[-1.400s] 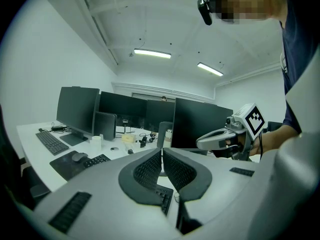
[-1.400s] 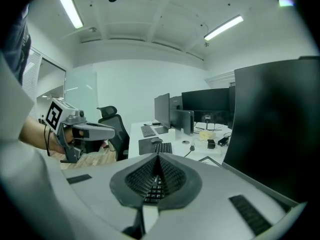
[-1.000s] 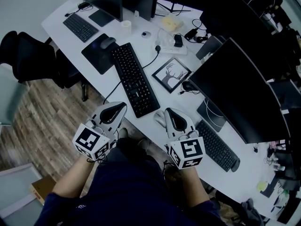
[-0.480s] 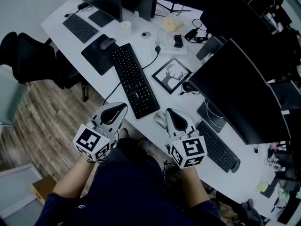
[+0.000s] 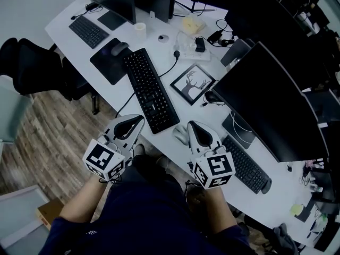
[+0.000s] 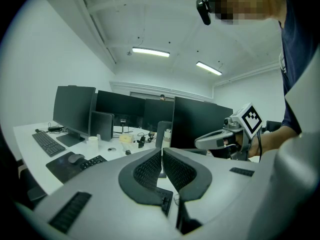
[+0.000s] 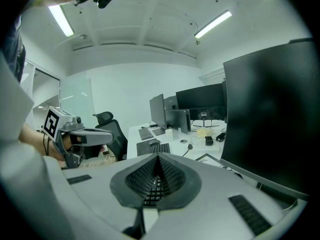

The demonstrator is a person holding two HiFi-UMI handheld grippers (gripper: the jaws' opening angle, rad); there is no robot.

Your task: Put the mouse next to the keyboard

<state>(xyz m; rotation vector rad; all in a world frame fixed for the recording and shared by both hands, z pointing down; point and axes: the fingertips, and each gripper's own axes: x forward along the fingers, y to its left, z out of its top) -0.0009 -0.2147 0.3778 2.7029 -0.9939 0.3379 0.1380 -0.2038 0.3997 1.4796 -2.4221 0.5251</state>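
Note:
A dark mouse (image 5: 119, 48) rests on a black mouse pad (image 5: 106, 62) at the far left of the white desk (image 5: 170, 97). Just right of the pad lies the long black keyboard (image 5: 150, 89). Both grippers hover off the desk's near edge, well short of the mouse. My left gripper (image 5: 138, 119) is shut and holds nothing, and so is my right gripper (image 5: 190, 124). From the left gripper view the mouse (image 6: 76, 158) and keyboard (image 6: 93, 161) show beyond the shut left gripper (image 6: 162, 152). The right gripper view shows the keyboard (image 7: 160, 148) past the shut right gripper (image 7: 158, 157).
A pale rounded object (image 5: 180, 134) lies on the desk by the right gripper. A framed deer picture (image 5: 192, 84), a big dark monitor (image 5: 271, 108), a second keyboard (image 5: 245, 164), another mouse (image 5: 212, 96) and cables crowd the right. An office chair (image 5: 32, 62) stands left of the desk.
The head view has drifted slightly, so the desk sits a little higher and further left in frame. Both grippers stay shut in about the same place.

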